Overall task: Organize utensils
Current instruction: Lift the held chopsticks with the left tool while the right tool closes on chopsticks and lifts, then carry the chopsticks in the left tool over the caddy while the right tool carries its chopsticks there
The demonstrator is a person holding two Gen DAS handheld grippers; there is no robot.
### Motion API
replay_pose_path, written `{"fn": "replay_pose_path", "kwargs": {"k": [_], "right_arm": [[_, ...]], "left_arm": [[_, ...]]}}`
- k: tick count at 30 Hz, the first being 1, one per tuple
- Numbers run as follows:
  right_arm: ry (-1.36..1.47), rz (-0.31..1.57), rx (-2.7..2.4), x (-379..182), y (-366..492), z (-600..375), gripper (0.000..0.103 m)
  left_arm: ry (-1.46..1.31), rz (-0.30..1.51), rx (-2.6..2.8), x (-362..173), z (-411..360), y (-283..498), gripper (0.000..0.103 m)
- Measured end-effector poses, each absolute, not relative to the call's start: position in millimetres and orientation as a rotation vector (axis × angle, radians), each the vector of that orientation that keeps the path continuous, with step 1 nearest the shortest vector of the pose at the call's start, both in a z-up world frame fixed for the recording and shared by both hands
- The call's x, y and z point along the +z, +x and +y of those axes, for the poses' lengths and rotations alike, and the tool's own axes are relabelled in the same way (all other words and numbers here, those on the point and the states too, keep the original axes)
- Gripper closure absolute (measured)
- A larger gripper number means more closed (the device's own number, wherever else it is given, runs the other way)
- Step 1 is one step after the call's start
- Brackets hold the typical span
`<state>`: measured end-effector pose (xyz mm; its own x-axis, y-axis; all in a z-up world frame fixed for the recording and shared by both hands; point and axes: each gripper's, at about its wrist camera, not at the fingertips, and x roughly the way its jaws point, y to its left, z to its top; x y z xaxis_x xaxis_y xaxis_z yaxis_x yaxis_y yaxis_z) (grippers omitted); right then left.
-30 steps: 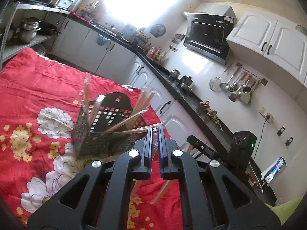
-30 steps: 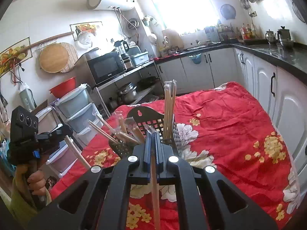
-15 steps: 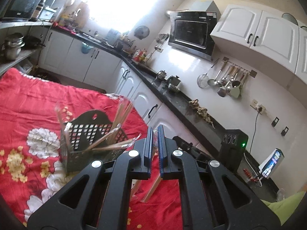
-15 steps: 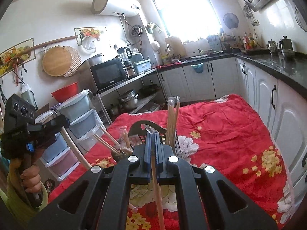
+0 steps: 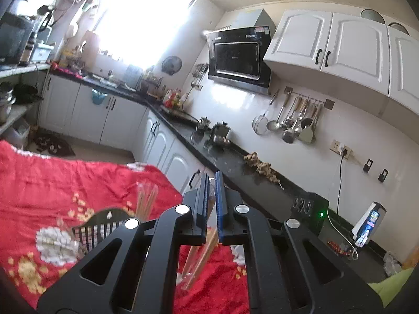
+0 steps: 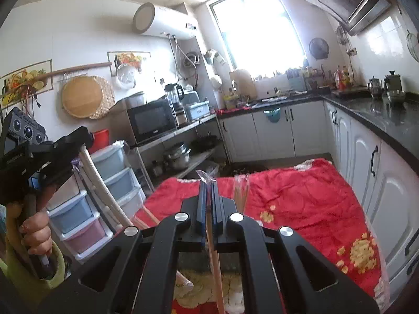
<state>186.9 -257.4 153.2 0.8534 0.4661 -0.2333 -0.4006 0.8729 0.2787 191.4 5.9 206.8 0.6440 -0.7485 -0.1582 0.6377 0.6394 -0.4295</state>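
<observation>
My left gripper [image 5: 212, 204] is shut on a clear-wrapped pair of wooden chopsticks [image 5: 203, 252] that hangs down below its fingers. Low on the left, the black mesh utensil basket [image 5: 97, 222] stands on the red floral cloth [image 5: 52, 183], half hidden by the gripper body, with wrapped chopsticks [image 5: 146, 200] upright in it. My right gripper [image 6: 207, 206] is shut on another wrapped chopstick pair [image 6: 216, 269]. The right wrist view also has the left gripper [image 6: 85, 137] at far left, held by a hand [image 6: 35, 235], its chopsticks [image 6: 100, 181] slanting down. The basket itself is hidden there.
White cabinets and a black counter [image 5: 235, 162] run along the right of the table. Stacked plastic drawers [image 6: 86, 209] and a shelf with a microwave [image 6: 152, 120] stand off the table's left side. Red cloth [image 6: 309, 204] lies bare on the right.
Both grippers have risen and tipped upward with their chopsticks still held. The basket has sunk lower in both views and is now mostly behind the gripper bodies.
</observation>
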Motion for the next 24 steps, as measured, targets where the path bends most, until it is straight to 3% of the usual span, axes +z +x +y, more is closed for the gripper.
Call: {"fn": "replay_pose_path", "kwargs": {"k": [15, 24], "right_arm": [[0.177, 0.137, 0.446, 209.0, 215.4, -252.5, 0.099], [0.131, 0.051, 0.422, 221.2, 241.5, -242.4, 0.099]], "left_arm": [[-0.350, 0.250, -0.715, 260.3, 0.1, 241.2, 0.101], [-0.312, 0.253, -0.586, 260.8, 13.1, 269.0, 0.101]]}}
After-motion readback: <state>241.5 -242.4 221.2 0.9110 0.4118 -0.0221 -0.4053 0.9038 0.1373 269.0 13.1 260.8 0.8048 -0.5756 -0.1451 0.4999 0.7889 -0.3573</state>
